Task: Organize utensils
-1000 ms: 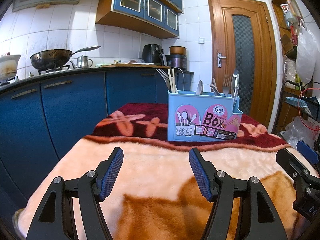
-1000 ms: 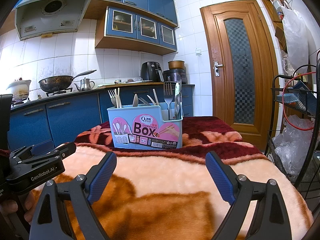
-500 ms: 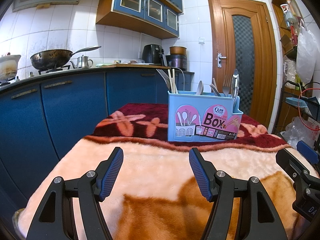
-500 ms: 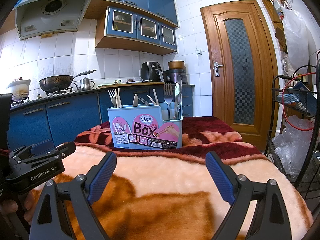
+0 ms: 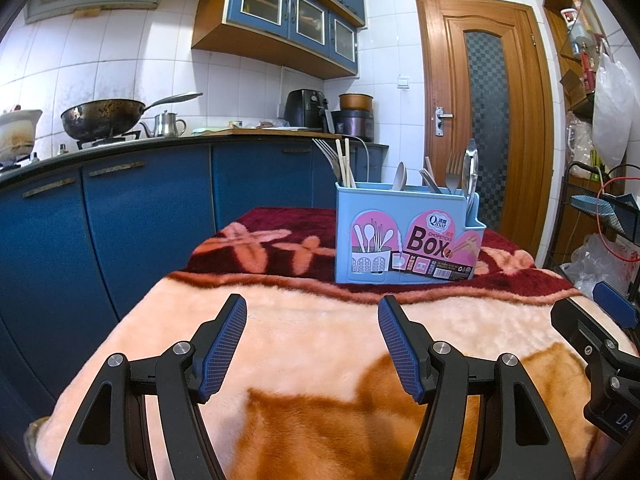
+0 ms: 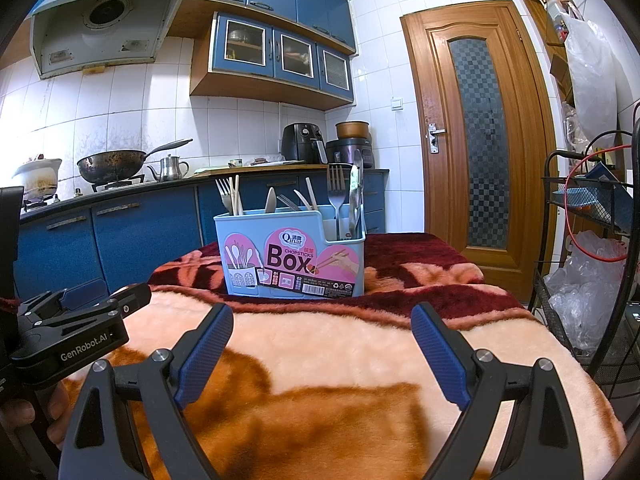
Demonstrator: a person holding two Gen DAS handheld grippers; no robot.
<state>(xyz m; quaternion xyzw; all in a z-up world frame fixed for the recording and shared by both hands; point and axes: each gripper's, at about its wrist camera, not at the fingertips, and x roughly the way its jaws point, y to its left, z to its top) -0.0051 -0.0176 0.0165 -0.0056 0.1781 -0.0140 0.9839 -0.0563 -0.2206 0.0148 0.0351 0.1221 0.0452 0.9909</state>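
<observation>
A light blue utensil box [image 5: 404, 232] with a pink "Box" label stands upright on the blanket-covered table, far from both grippers; it also shows in the right wrist view [image 6: 292, 254]. Forks, spoons, chopsticks [image 5: 343, 162] and a knife [image 6: 354, 200] stand in its compartments. My left gripper [image 5: 312, 312] is open and empty over the peach blanket, near the table's front. My right gripper [image 6: 322, 320] is open and empty, level with the left one. Each gripper's body shows in the other's view.
A plush peach, orange and dark red blanket [image 5: 320, 344] covers the table. Blue kitchen cabinets [image 5: 140, 216] with a wok and kettle run along the left. A wooden door [image 6: 480, 140] is behind. A wire rack with bags [image 6: 588, 264] stands on the right.
</observation>
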